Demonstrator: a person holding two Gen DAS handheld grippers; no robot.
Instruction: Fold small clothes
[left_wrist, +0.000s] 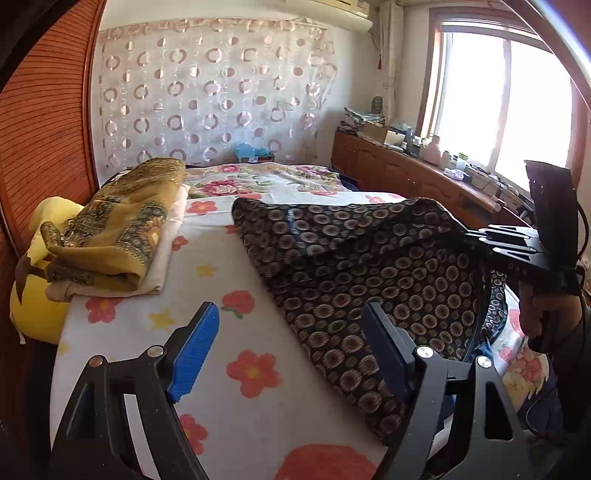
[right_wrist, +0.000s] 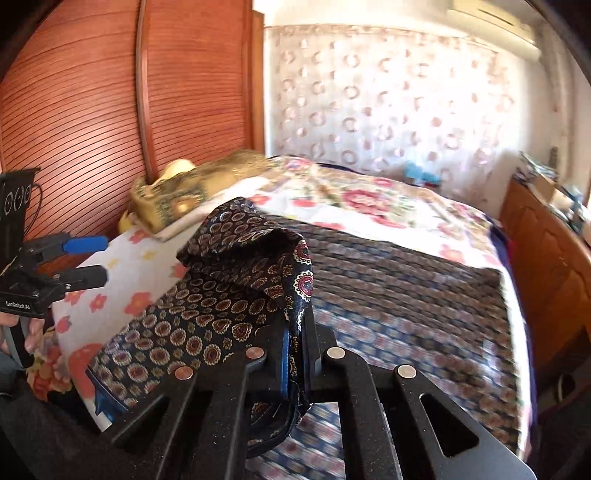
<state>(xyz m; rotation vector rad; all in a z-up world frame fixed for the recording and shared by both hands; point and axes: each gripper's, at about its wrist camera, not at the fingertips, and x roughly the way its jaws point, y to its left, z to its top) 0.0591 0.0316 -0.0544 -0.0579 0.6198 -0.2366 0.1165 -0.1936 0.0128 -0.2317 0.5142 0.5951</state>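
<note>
Right gripper (right_wrist: 295, 332) clamped on an edge of the dark patterned cloth (left_wrist: 369, 266), blue pads pressed together with the fabric pinched between them and a bunched fold rising above the fingertips. Rest of that cloth spread over the flowered bedsheet (left_wrist: 236, 369), dark navy with rows of round medallions, one side lifted toward the right gripper as seen from the left wrist view, the far part lying flat on the bed. Left gripper (left_wrist: 291, 354) wide apart and holding nothing, its blue-padded fingers (left_wrist: 194, 350) hanging above the sheet, the right-hand finger just at the near border of the dark cloth; contact with it impossible to tell. Folded mustard-yellow garment (left_wrist: 110, 236) stacked on a pale folded piece at the left edge of the bed, well apart from the dark cloth, beside a yellow plush toy (left_wrist: 33, 302). Wooden slatted wardrobe doors (right_wrist: 92, 122) behind.
</note>
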